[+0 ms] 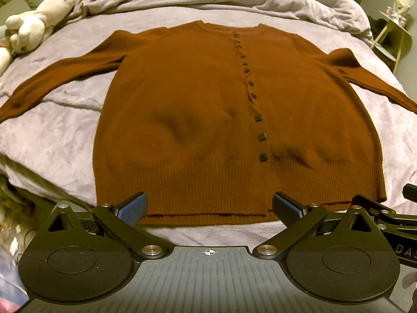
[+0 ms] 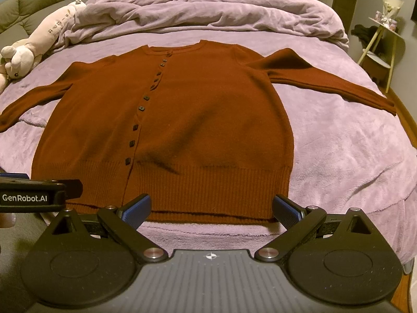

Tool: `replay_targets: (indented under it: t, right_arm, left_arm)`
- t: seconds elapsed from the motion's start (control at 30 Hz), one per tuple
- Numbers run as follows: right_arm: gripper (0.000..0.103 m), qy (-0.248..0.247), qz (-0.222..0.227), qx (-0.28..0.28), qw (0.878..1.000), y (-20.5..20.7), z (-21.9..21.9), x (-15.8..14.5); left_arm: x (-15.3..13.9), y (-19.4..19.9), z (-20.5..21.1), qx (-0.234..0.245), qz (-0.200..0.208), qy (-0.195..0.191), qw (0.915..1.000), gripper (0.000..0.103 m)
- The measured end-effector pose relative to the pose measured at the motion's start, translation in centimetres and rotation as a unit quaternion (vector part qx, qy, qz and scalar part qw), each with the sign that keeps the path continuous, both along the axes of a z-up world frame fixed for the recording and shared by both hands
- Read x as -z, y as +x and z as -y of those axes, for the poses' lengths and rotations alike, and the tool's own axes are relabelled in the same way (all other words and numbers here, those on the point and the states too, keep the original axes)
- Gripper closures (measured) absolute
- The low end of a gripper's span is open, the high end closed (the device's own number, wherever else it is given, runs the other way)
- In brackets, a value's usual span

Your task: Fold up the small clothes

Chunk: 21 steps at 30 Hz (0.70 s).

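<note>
A rust-brown buttoned cardigan (image 1: 198,109) lies flat, front up, on a lilac bed cover, both sleeves spread out to the sides. It also shows in the right wrist view (image 2: 203,120). My left gripper (image 1: 209,206) is open and empty, just short of the ribbed hem, left of the button line. My right gripper (image 2: 211,207) is open and empty at the hem's right half. The left gripper's body (image 2: 34,195) shows at the left edge of the right wrist view.
A bunched lilac duvet (image 2: 208,13) lies behind the cardigan. A white plush toy (image 2: 31,49) lies at the far left. A small side table (image 2: 383,49) stands beside the bed at the right. The bed's front edge (image 2: 378,208) is near the grippers.
</note>
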State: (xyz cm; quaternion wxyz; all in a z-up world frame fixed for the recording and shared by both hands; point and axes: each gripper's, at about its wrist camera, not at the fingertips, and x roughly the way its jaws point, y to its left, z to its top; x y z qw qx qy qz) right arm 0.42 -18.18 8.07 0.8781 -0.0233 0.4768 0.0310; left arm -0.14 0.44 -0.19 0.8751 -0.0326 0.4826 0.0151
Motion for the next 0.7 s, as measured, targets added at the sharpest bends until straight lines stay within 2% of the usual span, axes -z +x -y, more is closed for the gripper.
replay_targets:
  t: [0.7]
  right_arm:
    - [0.004,0.002,0.009,-0.004,1.000,-0.11,-0.08,0.00]
  left_arm:
    - [-0.02,0.09,-0.04,-0.003,-0.003,-0.001,1.0000,0.000]
